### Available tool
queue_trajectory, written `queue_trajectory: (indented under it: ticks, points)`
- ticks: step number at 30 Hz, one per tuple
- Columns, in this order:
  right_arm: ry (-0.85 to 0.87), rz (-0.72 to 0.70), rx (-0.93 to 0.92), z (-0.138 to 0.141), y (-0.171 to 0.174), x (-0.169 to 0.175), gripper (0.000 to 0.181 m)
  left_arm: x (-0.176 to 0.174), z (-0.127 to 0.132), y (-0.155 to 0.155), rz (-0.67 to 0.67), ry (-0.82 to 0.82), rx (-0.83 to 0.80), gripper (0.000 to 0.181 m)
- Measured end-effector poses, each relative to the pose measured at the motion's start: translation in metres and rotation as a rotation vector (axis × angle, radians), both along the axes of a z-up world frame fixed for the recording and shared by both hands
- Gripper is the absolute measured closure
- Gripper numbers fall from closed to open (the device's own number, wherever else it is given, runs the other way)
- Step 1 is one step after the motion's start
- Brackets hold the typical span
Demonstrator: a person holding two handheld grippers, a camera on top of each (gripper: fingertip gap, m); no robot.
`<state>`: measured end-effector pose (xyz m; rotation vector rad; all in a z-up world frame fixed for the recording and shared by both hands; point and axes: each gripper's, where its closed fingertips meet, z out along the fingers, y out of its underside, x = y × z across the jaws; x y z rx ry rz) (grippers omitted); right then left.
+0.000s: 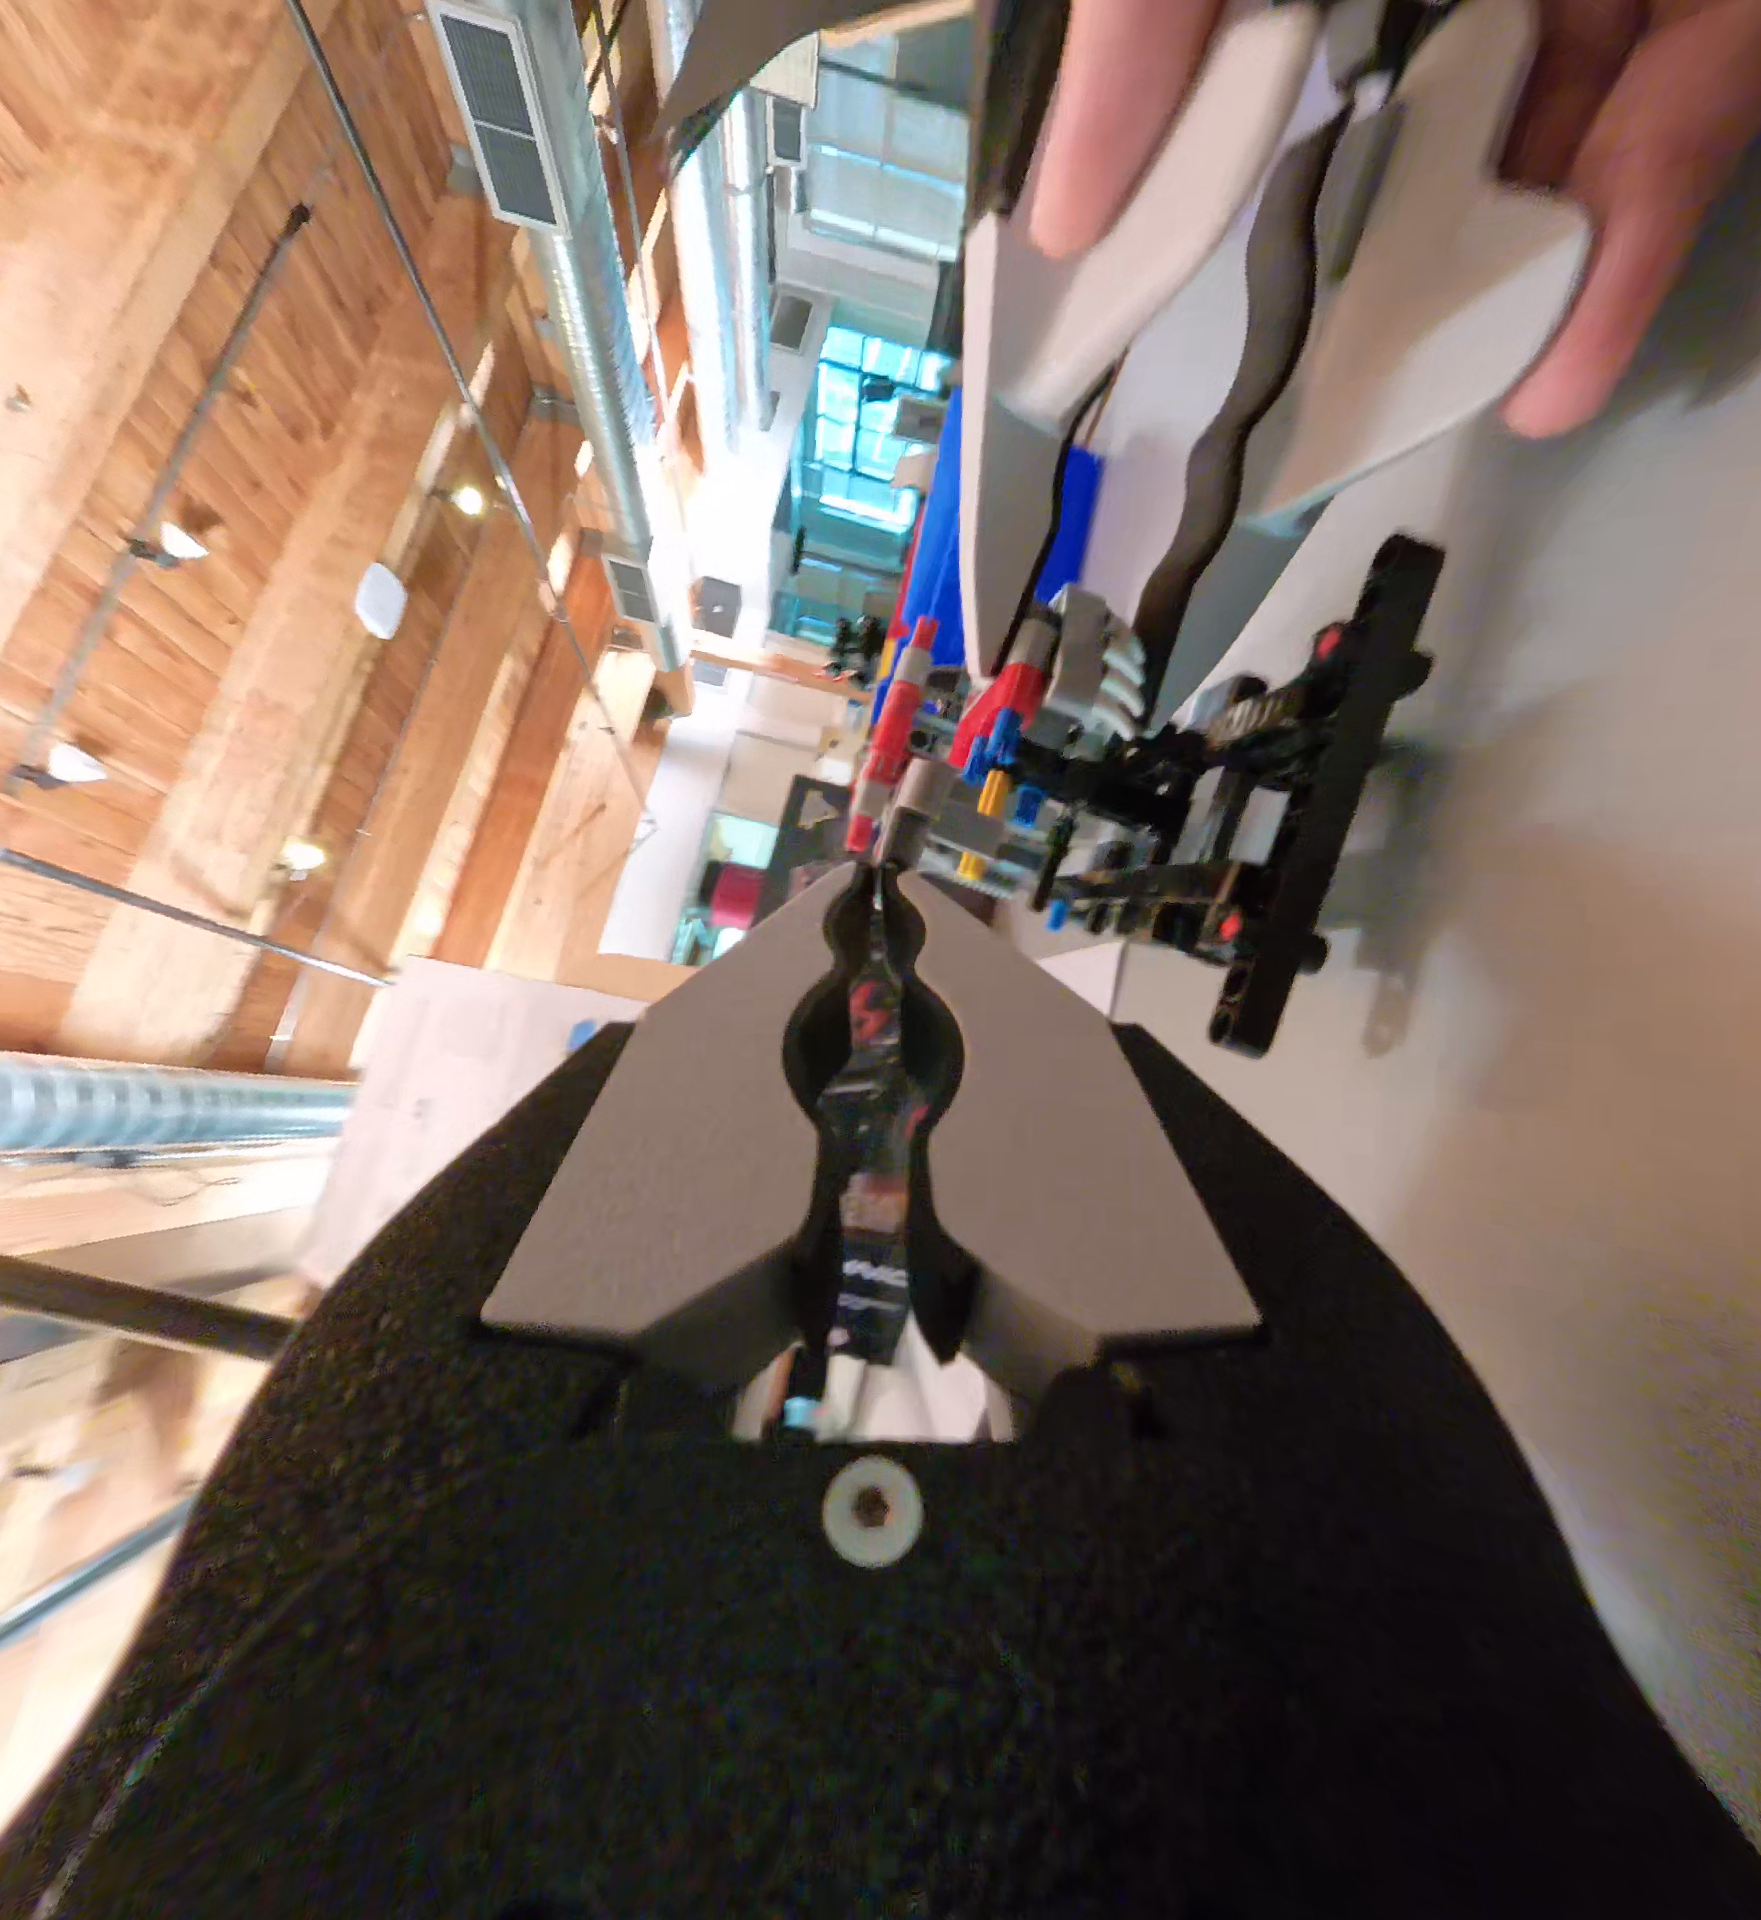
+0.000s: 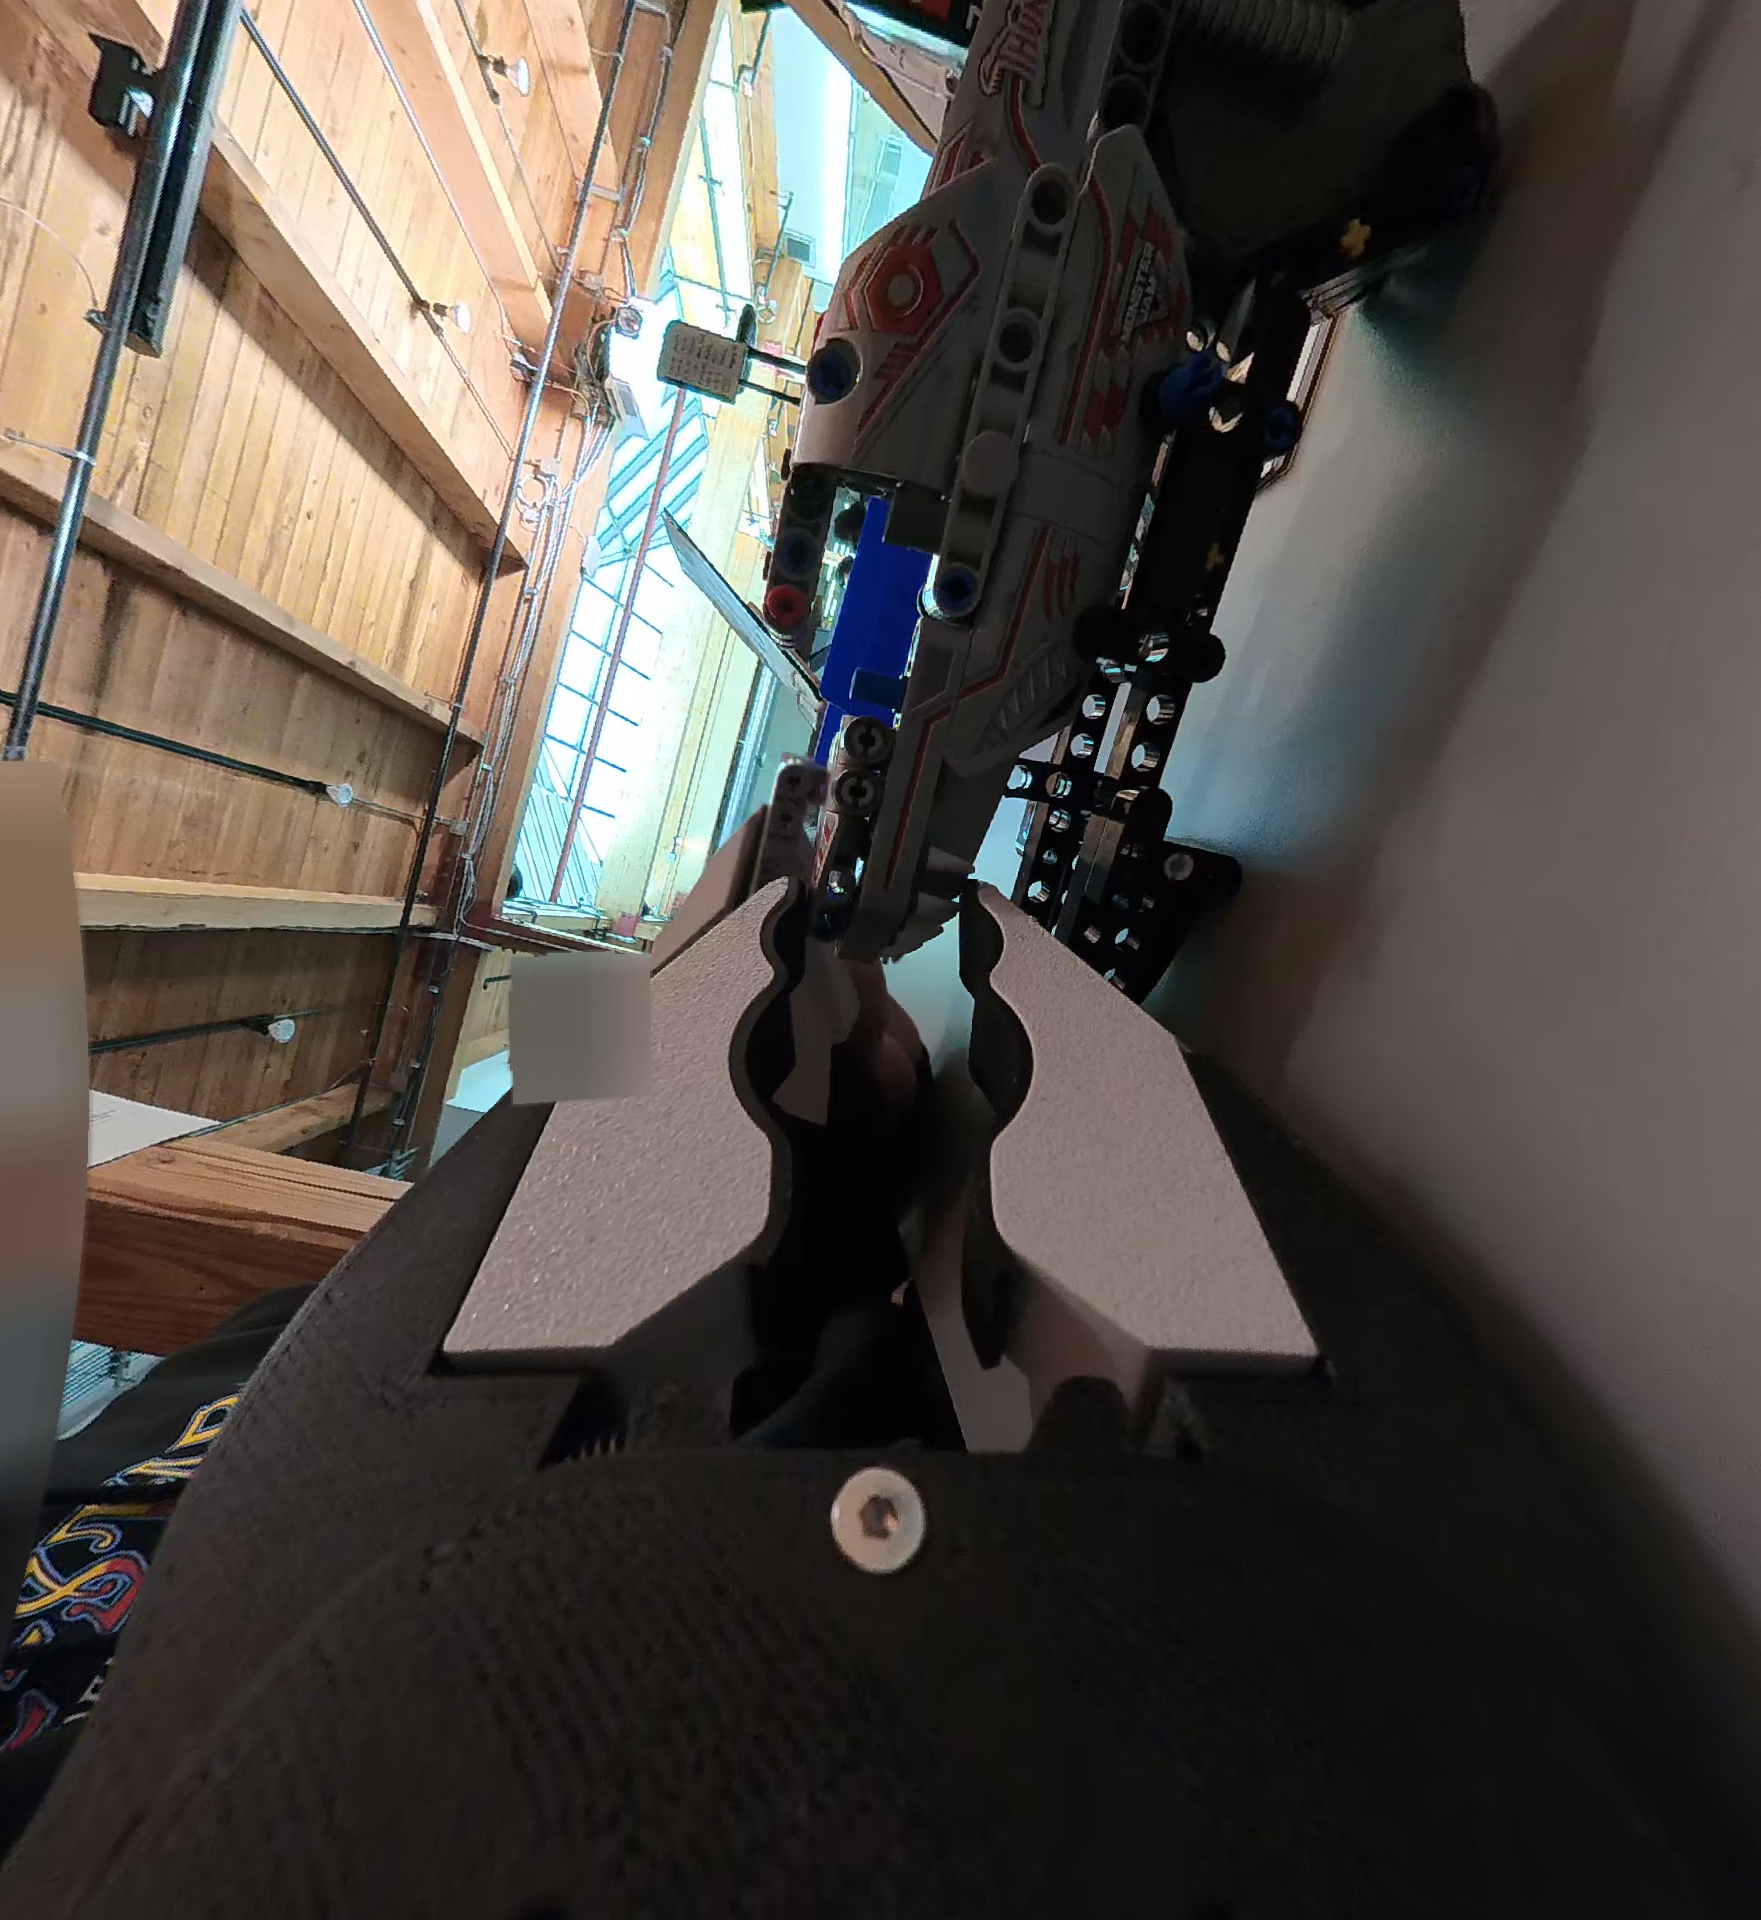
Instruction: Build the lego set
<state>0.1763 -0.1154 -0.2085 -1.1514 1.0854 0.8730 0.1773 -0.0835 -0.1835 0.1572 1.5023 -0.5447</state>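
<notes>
The part-built Lego model (image 1: 1146,790) has a black beam frame with red, blue, yellow and grey parts and rests on the white table (image 1: 1603,1091). My left gripper (image 1: 881,873) is shut on a thin black piece with red marks (image 1: 871,1049), and its tips touch a grey part at the model's near end. My right gripper (image 1: 1089,675), held by a hand (image 1: 1686,208), grips the model's far side. In the right wrist view my right gripper (image 2: 881,904) is closed around the end of the model's grey stickered panel (image 2: 1001,436), above its black frame (image 2: 1115,831).
The views are turned sideways, so the table (image 2: 1634,935) runs along the right. A blue container (image 2: 871,623) stands beyond the model and also shows in the left wrist view (image 1: 943,520). A person's patterned dark clothing (image 2: 107,1538) shows at lower left. Wooden ceiling and ducts fill the left. One gripper's finger ends stand about 5 cm off the other's.
</notes>
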Motion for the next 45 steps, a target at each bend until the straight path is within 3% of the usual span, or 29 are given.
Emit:
queue_trajectory:
  ticks: [7,16,34,45]
  points:
    - [-0.002,0.003,-0.004,0.000,0.001,0.000,0.153,0.005,-0.005,0.001,-0.039,0.148,-0.157,0.181]
    - [0.000,-0.001,0.008,0.001,0.000,0.000,0.153,0.005,-0.006,-0.002,-0.037,0.113,-0.100,0.181]
    - [0.009,0.009,0.007,0.000,0.000,-0.001,0.153,0.009,0.002,0.023,0.014,0.165,-0.232,0.181]
    - [0.020,0.013,0.016,0.000,0.000,-0.001,0.153,0.009,-0.003,0.016,-0.002,0.162,-0.180,0.181]
